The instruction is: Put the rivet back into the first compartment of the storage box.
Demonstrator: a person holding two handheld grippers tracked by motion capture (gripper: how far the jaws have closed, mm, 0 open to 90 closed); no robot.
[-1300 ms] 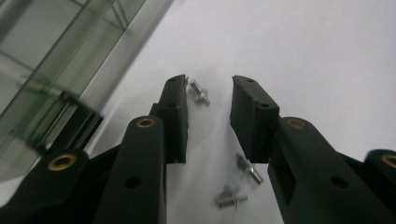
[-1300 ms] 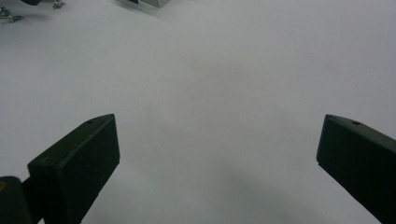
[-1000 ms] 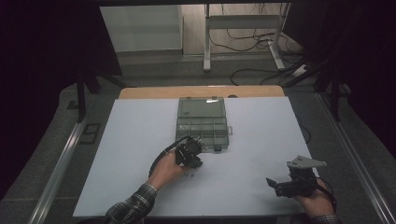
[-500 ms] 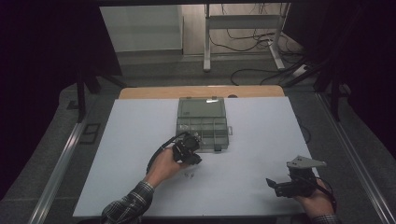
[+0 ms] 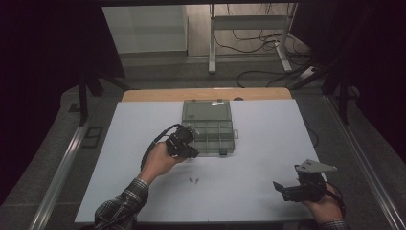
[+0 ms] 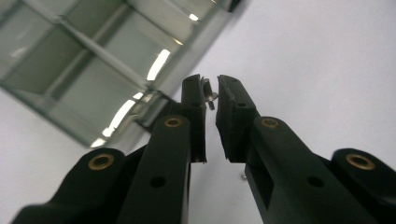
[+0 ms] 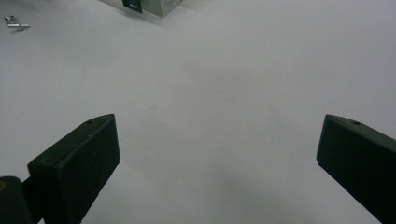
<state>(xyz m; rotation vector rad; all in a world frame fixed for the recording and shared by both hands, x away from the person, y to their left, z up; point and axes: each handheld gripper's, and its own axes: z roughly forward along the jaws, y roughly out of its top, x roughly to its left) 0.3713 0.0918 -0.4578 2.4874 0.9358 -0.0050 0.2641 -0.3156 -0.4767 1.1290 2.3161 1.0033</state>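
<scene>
My left gripper (image 5: 190, 130) hovers at the near left edge of a clear compartment box (image 5: 208, 125) in the high view. In the left gripper view its jaws are shut (image 6: 210, 86) on a small silver screw (image 6: 208, 93) pinched at the very tips, with the box's compartments (image 6: 88, 60) just beyond. Two more small screws (image 5: 194, 180) lie loose on the white table in front of the person. My right gripper (image 5: 279, 187) rests low at the near right of the table, jaws wide open (image 7: 217, 154) with nothing between them.
The white tabletop (image 5: 268, 143) spreads bare around the box. From the right gripper, the loose screws (image 7: 14, 23) show far off at top left, and a corner of the box (image 7: 149, 5) at the top edge. A wooden strip (image 5: 143, 95) borders the table's far side.
The left hand has risen and moved away from the person toward the box's near left edge, the screw still in its jaws. The right hand has stayed where it was.
</scene>
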